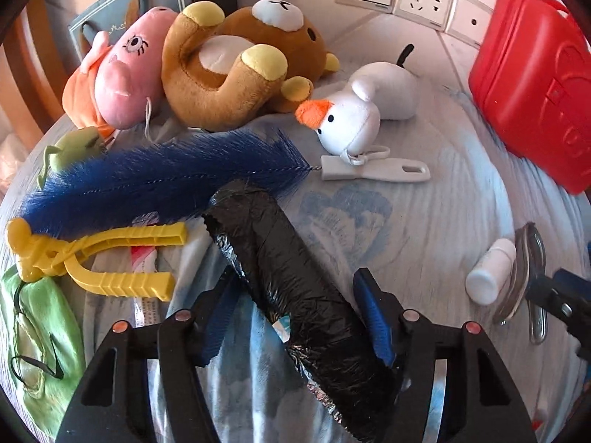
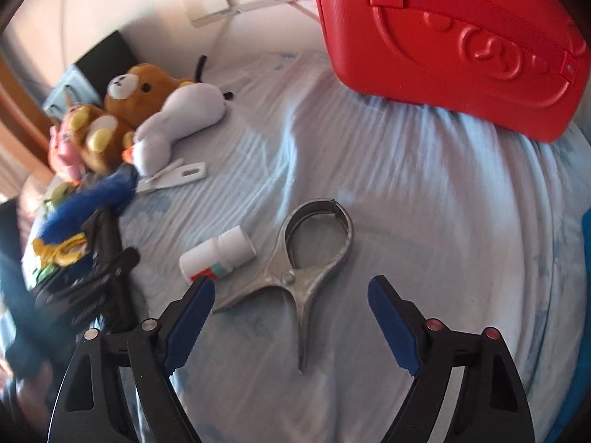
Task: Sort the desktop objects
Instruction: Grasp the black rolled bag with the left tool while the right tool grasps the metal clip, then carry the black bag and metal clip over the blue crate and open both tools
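The left tool (image 1: 291,313) straddles a crinkly black bag roll (image 1: 295,284) on the pale blue sheet (image 1: 424,199), pads not visibly pressing. A fuzzy blue brush (image 1: 159,177) and yellow plastic tongs (image 1: 96,254) crowd its left. The right tool (image 2: 291,313) stands released over metal pincers (image 2: 306,265), a white bottle (image 2: 218,254) just beside. Plush toys (image 1: 236,62) and a red case (image 2: 443,37) lie beyond.

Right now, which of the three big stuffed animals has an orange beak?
The white plush duck, lying beside the brown teddy bear. The bear has a white muzzle, and the pink plush pig a pink snout.
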